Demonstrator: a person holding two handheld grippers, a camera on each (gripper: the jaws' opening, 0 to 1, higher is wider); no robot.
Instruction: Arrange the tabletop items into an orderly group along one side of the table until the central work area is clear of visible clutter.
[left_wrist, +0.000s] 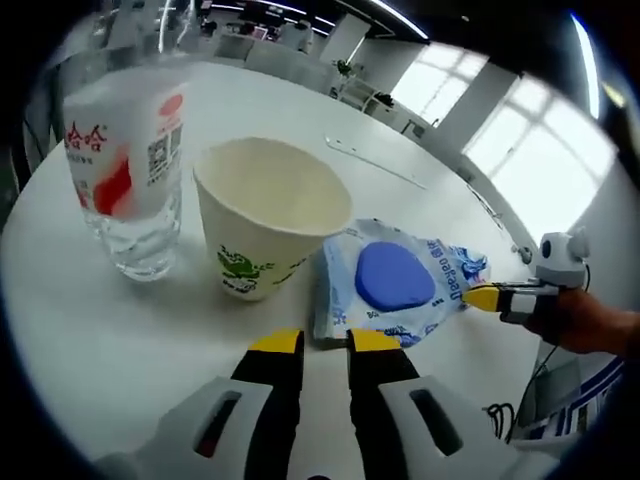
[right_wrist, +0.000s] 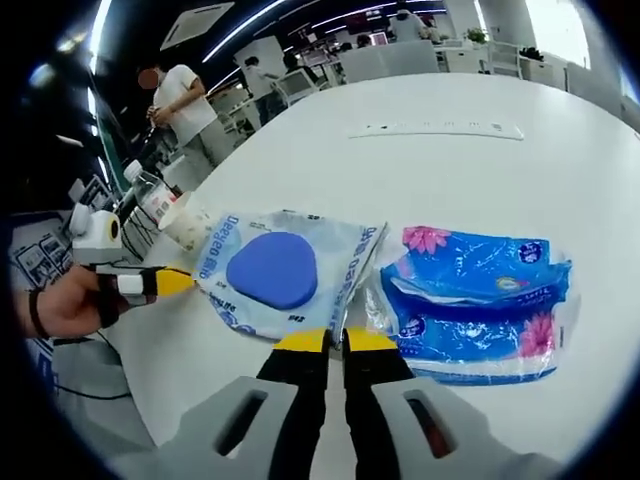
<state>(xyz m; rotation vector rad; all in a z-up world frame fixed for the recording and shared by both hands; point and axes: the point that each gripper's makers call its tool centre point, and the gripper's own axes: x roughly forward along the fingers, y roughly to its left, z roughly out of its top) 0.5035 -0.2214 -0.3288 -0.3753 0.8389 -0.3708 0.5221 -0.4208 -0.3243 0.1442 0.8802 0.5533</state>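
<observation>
The white tabletop (right_wrist: 480, 100) is partly sorted (by my reading). The blue tissue pack (right_wrist: 480, 300) lies apart; the wet-wipe pouch (left_wrist: 395, 280) touches the paper cup (left_wrist: 265, 215), near the bottle (left_wrist: 125, 165). Both the left gripper (left_wrist: 325, 342) and right gripper (right_wrist: 335, 340), jaws nearly together, pinch the pouch's opposite edges.

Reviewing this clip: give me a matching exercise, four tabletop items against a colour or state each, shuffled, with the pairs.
Items:
1. paper cup
2. bottle
3. wipes pack
4. tissue pack

Descriptions:
A. blue wrapper with pink flowers
B. clear, red-and-white label
C. cream, green print, open top
D. round blue lid on a pale wrapper

Pairs: 1-C, 2-B, 3-D, 4-A
</observation>
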